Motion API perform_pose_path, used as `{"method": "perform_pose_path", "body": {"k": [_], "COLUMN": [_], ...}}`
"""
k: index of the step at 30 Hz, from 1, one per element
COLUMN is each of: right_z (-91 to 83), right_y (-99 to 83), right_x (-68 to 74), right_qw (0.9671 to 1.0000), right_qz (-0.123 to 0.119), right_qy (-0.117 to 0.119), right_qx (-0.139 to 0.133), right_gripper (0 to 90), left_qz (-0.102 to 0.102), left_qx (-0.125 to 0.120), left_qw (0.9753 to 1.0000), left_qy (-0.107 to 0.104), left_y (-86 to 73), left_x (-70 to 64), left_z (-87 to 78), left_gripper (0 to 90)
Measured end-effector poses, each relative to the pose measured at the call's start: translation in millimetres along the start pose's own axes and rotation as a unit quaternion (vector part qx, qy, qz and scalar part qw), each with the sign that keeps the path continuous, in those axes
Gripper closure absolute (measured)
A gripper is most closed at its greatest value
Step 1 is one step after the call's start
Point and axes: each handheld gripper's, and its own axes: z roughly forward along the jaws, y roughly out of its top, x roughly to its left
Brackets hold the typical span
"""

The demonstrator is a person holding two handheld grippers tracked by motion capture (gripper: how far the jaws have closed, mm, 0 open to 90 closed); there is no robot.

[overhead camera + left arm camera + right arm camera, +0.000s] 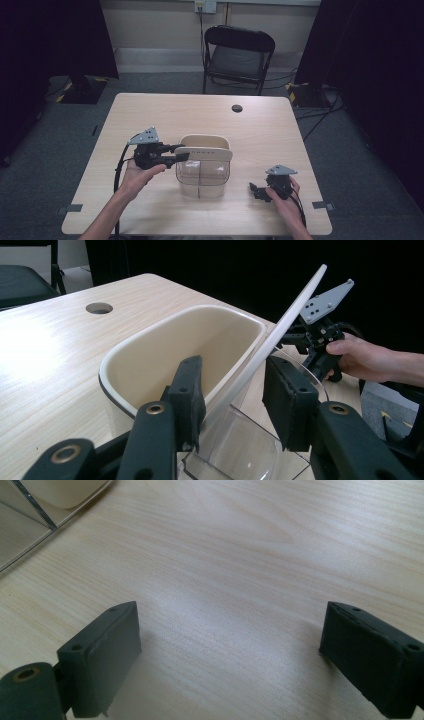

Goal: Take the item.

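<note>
1. The cream lid (203,153) stands tilted on edge across the containers at the middle of the table (150,112), its left end between your left gripper's jaws; the left gripper view shows it as a thin slanted panel (280,330).
2. Under it sit two nested parts: a cream tub (150,355) toward the far side and a clear plastic container (202,180) toward you, the lid leaning where they meet.
3. Your left gripper (181,152) reaches in from the left with its jaws on either side of the lid; the left jaw pad touches it, but you cannot tell whether the right one does.
4. Your right gripper (256,190) rests low on the table, well right of the container, jaws spread wide over bare wood.
5. Beyond the table stands a black folding chair (239,55).
</note>
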Motion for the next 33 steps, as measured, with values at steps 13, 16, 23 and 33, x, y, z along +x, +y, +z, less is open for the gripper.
{"method": "perform_pose_path", "body": {"k": [13, 16, 23, 33], "right_z": [0.0, 0.0, 0.0, 0.0], "right_y": [0.0, 0.0, 0.0, 0.0], "right_x": [0.0, 0.0, 0.0, 0.0], "right_qw": [1.0, 1.0, 1.0, 1.0], "right_qz": [0.0, 0.0, 0.0, 0.0], "right_qy": [0.0, 0.0, 0.0, 0.0], "right_qx": [0.0, 0.0, 0.0, 0.0], "right_gripper": [8.6, 8.6, 8.6, 8.6], "left_qz": [-0.004, -0.003, -0.003, -0.004], "left_qx": [-0.003, -0.004, -0.004, -0.004], "left_qw": [1.0, 1.0, 1.0, 1.0], "left_qy": [0.0, 0.0, 0.0, 0.0], "left_y": [-0.2, -0.3, -0.3, -0.2], "left_x": [0.4, 0.5, 0.4, 0.6], "left_z": [0.5, 0.6, 0.7, 0.8], "left_gripper": [59.9, 59.9, 60.0, 60.0]}}
